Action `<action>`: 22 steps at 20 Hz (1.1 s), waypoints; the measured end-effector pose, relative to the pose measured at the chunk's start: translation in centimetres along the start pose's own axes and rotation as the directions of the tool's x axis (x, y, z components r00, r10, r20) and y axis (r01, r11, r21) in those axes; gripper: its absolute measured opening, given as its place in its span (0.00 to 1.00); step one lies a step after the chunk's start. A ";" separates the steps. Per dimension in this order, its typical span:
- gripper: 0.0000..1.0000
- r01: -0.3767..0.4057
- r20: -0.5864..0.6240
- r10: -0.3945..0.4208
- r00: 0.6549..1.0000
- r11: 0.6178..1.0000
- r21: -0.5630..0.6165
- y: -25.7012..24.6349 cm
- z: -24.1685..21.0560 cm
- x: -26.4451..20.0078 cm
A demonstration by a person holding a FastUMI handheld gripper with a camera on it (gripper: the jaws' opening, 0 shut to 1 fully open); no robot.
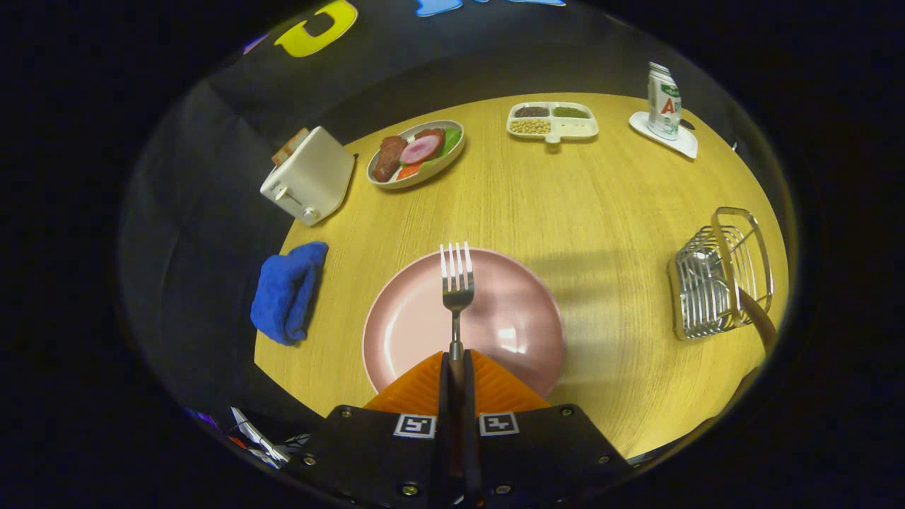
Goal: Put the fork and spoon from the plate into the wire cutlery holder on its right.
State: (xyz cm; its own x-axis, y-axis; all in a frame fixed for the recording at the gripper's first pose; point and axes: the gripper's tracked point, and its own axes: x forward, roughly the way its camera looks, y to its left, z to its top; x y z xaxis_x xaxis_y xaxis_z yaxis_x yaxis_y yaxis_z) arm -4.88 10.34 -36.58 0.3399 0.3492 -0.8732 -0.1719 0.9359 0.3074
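Observation:
My gripper (456, 360) is shut on the handle of a silver fork (457, 283), both orange fingers (417, 385) pressing on it. The fork points straight ahead, tines away from me, held above the pink plate (509, 318). The plate looks bare under it. The wire cutlery holder (717, 279) stands to the right of the plate near the table's edge. A brown handle (758, 318) sticks out of the holder toward me; what it belongs to I cannot tell.
A blue cloth (288, 291) lies left of the plate. Behind it stands a white toaster (309, 177). Farther back are a plate of food (417, 152), a divided dish of beans (553, 121) and a carton on a white coaster (663, 102). The wooden table (608, 212) spreads between plate and holder.

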 end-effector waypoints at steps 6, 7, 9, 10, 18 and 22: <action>0.08 0.058 0.107 -0.070 0.992 0.992 0.112 -6.0 3.1 -4.4; 0.08 0.066 0.119 -0.082 0.989 0.989 0.129 -7.0 3.4 -5.1; 0.08 0.081 0.140 -0.104 0.985 0.984 0.161 -9.0 4.0 -6.5; 0.08 0.087 0.148 -0.114 0.982 0.981 0.176 -10.0 4.1 -7.3; 0.08 0.107 0.149 -0.154 0.977 0.953 0.283 -14.6 3.3 -10.4; 0.08 0.110 0.111 -0.154 0.982 0.938 0.328 -15.5 2.2 -10.7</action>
State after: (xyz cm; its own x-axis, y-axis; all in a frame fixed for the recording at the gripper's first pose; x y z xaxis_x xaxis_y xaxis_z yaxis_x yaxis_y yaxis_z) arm -3.82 -7.81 -31.20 0.4625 0.2041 -0.8628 0.1792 0.9315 0.3164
